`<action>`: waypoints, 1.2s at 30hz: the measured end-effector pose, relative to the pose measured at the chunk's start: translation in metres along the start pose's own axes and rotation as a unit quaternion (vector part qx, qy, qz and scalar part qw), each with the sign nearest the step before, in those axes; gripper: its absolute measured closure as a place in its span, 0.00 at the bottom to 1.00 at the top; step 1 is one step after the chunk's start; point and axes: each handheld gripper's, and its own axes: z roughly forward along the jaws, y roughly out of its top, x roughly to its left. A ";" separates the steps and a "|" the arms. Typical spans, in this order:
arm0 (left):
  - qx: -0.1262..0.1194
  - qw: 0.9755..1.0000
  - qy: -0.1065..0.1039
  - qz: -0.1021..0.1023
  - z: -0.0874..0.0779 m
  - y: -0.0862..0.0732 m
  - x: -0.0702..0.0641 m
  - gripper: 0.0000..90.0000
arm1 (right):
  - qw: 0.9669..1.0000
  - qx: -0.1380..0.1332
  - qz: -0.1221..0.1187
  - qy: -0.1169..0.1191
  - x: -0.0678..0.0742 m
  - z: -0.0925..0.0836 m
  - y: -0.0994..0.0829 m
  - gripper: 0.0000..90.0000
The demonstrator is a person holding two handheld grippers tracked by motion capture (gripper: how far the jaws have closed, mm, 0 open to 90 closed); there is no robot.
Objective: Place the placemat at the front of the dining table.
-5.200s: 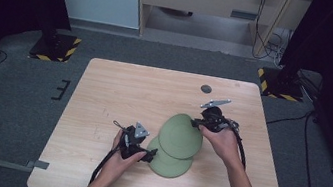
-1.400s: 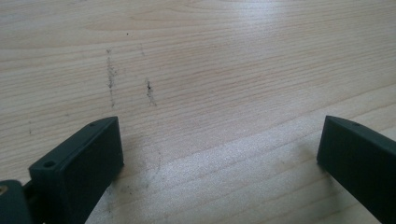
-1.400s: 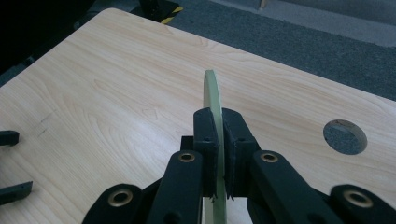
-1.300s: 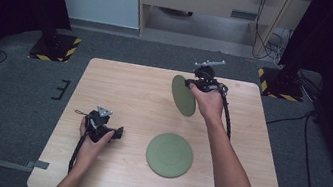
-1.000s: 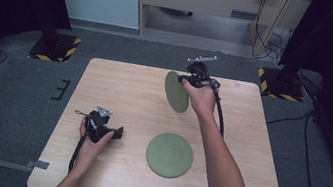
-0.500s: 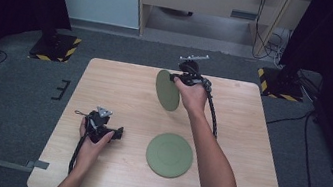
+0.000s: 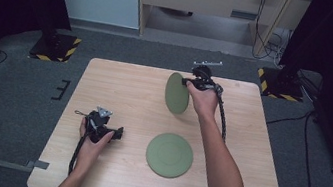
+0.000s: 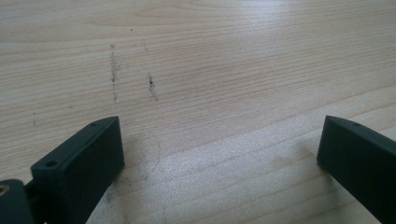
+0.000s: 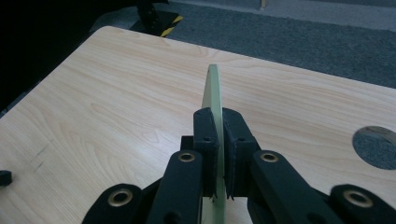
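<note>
Plate is hanging on edge in the right gripper, over the far middle of the table. In the right gripper view the jaws are pinching together on its rim, with the thin green edge rising straight up between the two pads. The grip looks firm and centred, so the step in hand seems to be setting this plate down on bare wood.

To do that well, the hand should be rolling the plate from upright to flat as it is lowering, letting the low edge meet the wood first and then laying the rest down gently. Letting go while it is standing on edge would probably let it roll or fall with a clatter. Opening the jaws only once the plate is lying flat would keep it from sliding out.

A second plate is lying flat on the near side of the table, well apart from the held one. Nothing is sitting under the held plate, so the wood there looks free for landing.

The left gripper is resting near the left edge, its jaws standing wide apart with nothing between them; in the left gripper view they are framing plain wood grain with a few dark scuffs. It is keeping well clear of the work.

A round hole in the tabletop is showing off to one side of the right gripper, so the plate should be coming down short of it. The forearm is passing just beside the second plate, and a low elbow might brush it.
</note>
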 end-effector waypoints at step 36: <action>0.000 1.000 -0.003 0.002 0.000 0.000 0.001 0.00 | 0.998 0.042 0.022 -0.047 -0.051 -0.011 -0.050 0.95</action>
